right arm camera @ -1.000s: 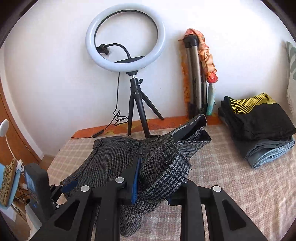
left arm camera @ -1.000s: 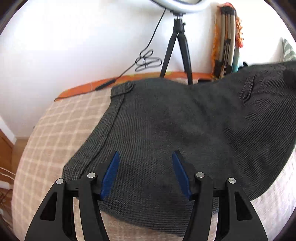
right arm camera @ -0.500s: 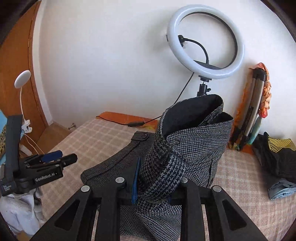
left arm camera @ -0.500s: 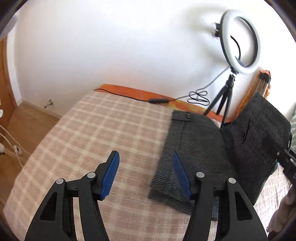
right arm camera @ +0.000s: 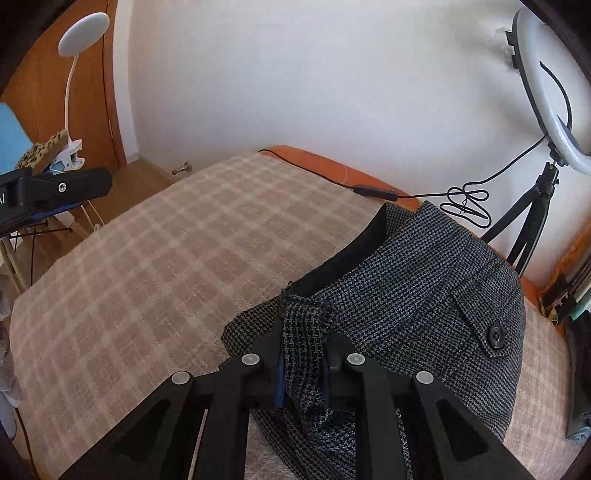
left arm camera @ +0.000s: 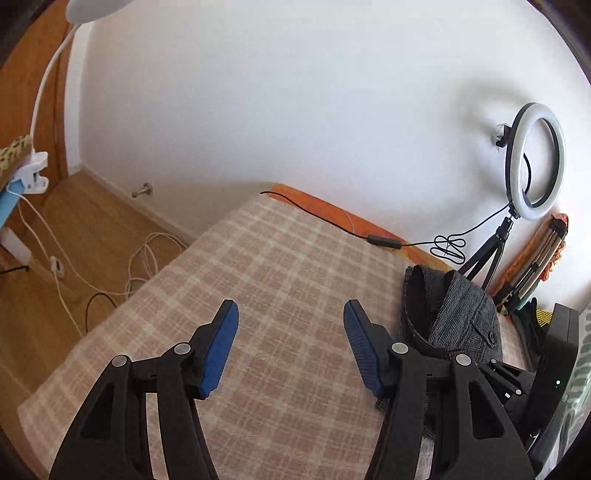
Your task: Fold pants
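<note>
Right gripper (right arm camera: pixel 302 373): one; jaws clamped on a bunched strip of the pants (right arm camera: pixel 424 295), apparently at the waistband near a belt loop. The cloth rises from the jaws toward 1 o'clock in the right wrist view, with the dark lining showing at 12 and one buttoned pocket flap (right arm camera: pixel 480 325) at 3 o'clock.

Left gripper (left arm camera: pixel 290 343): one; blue pads spread wide, holding nothing, poised over bare bedspread (left arm camera: pixel 288 266). The pants (left arm camera: pixel 458 317) sit at its 3 o'clock, close to the right finger though contact is unclear.

Step in hand, as judged: carrying the gripped edge over to make a fold. To do it well, keep the pinch firm on all layers, lay the cloth down flat and not in a heap, and bring the free gripper to the opposite edge to square the corners.

Count:
- pants, one, on the bed's right half
- ring light (left arm camera: pixel 535 162) on tripod, one, at 2 o'clock
- clip lamp (right arm camera: pixel 83 33), one, at 10 o'clock
- black cable (right arm camera: pixel 369 188), one.
</note>
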Tool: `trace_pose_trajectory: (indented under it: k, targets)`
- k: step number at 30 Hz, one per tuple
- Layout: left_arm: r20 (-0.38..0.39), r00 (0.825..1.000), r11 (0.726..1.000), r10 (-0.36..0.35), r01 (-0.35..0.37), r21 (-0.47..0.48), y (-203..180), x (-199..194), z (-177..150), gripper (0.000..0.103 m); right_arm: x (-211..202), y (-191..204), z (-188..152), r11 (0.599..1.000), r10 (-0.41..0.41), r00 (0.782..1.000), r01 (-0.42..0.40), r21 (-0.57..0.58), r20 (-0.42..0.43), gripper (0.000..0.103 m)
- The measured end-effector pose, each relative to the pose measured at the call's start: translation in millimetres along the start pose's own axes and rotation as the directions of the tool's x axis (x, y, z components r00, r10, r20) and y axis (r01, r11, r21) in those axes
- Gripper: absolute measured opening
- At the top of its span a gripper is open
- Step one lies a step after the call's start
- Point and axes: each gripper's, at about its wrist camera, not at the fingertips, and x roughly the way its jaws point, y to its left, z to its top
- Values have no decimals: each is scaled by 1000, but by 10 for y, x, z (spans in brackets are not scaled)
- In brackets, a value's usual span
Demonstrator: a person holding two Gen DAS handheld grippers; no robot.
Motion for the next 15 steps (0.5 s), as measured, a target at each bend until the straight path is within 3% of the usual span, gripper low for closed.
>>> trace_pose_trajectory:
  k: [1, 3, 7, 11, 15]
  targets:
    - [-2, 1000, 1000, -2, 2, 6, -9, 3, -12, 59, -24, -36, -4, 999, 36, 999, -36, 8, 6, 19]
    - [-4, 1000, 1000, -2, 3, 26, -34, 2, -32, 59, -154, -163, -13, 991, 126, 991, -127, 47, 34, 35]
    - [-12, 1000, 999, -16, 17, 30, -97, -13, -53, 58, -513, -457, -4, 960, 248, 962, -260, 100, 116, 45]
    - [-17, 998, 995, -59, 60, 75, -297, -51, -74, 59, -852, -875, -70, 964, 209, 960, -235, 127, 185, 57]
    - [-50, 991, 982, -121, 127, 139, -652, -33, -160, 59, -879, -1444, -155, 965, 127, 977, -162, 205, 173, 59]
